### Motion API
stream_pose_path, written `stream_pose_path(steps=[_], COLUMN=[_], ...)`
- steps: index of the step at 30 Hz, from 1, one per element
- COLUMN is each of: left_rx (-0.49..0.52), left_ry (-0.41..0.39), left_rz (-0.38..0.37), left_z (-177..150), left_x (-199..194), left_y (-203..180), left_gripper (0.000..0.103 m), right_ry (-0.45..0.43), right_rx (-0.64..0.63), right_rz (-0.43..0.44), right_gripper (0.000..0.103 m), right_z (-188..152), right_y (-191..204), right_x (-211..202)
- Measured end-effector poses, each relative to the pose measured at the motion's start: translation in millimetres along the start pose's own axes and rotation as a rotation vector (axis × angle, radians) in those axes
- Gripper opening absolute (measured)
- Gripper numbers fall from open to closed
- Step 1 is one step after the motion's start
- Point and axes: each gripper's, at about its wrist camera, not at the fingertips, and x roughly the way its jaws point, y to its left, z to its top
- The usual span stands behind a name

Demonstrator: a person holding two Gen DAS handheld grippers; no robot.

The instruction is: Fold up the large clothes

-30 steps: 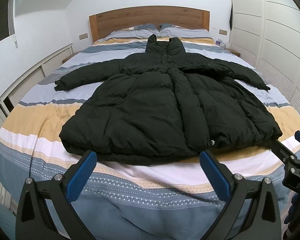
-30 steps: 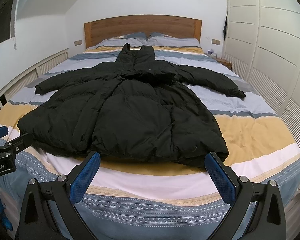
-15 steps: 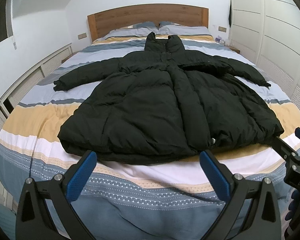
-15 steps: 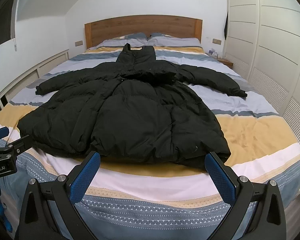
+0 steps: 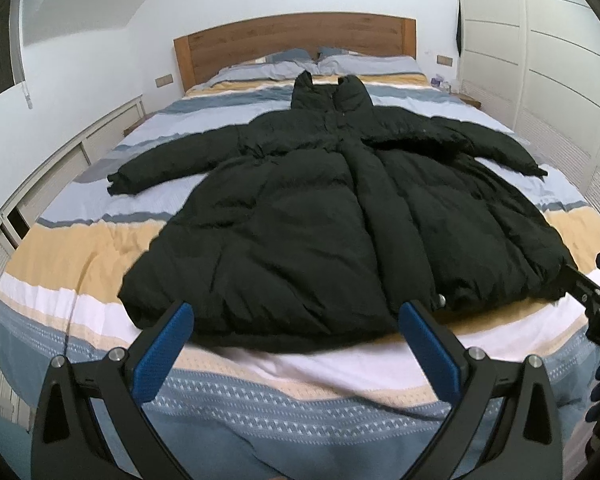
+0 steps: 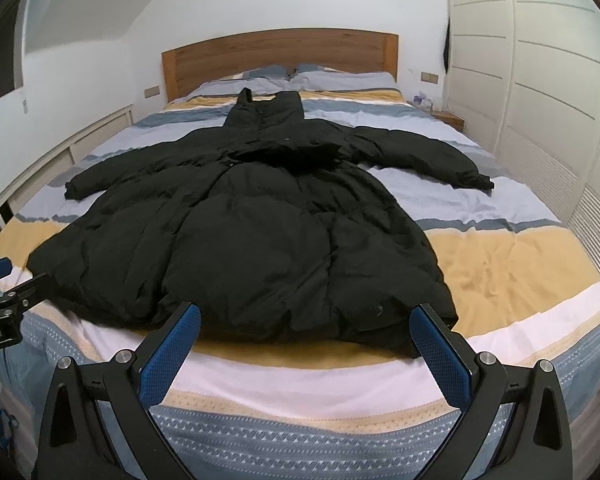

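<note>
A long black puffer coat [image 5: 332, 216] lies flat on the bed, front up, both sleeves spread out, hood toward the pillows. It also shows in the right wrist view [image 6: 260, 232]. My left gripper [image 5: 296, 316] is open and empty, just short of the coat's hem, left of its middle. My right gripper [image 6: 306, 316] is open and empty at the hem's right part. Each gripper shows at the edge of the other's view: the right gripper [image 5: 596, 280], the left gripper [image 6: 4, 280].
The bed [image 5: 80, 240] has a striped blue, yellow and white cover, two pillows [image 5: 340, 64] and a wooden headboard [image 5: 292, 40]. White wardrobe doors [image 6: 540, 100] stand along the right. A low white cabinet [image 5: 60, 160] runs along the left wall.
Both grippers have moved a little closer to the coat's hem. The coat has not moved. Both stay open.
</note>
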Motion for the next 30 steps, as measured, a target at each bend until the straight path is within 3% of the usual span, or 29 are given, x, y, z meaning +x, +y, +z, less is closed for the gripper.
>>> stream_pose_path(steps=[7, 18, 21, 30], left_rx=[-0.034, -0.101, -0.112, -0.180], left_ry=[-0.028, 0.034, 0.037, 0.024], left_rz=[0.033, 0.064, 0.102, 0.157], left_z=[25, 59, 71, 101], left_x=[11, 56, 73, 115], left_y=[18, 43, 49, 64], left_gripper=[0.103, 0.103, 0.103, 0.103], right_ry=[-0.010, -0.016, 0.000, 0.060], right_rx=[0.059, 0.130, 0.190, 0.500], right_rz=[0.015, 0.009, -0.013, 0.033], right_gripper=[0.102, 0.102, 0.102, 0.102], right_z=[19, 88, 107, 141], right_y=[-32, -99, -128, -235], right_x=[23, 86, 113, 209])
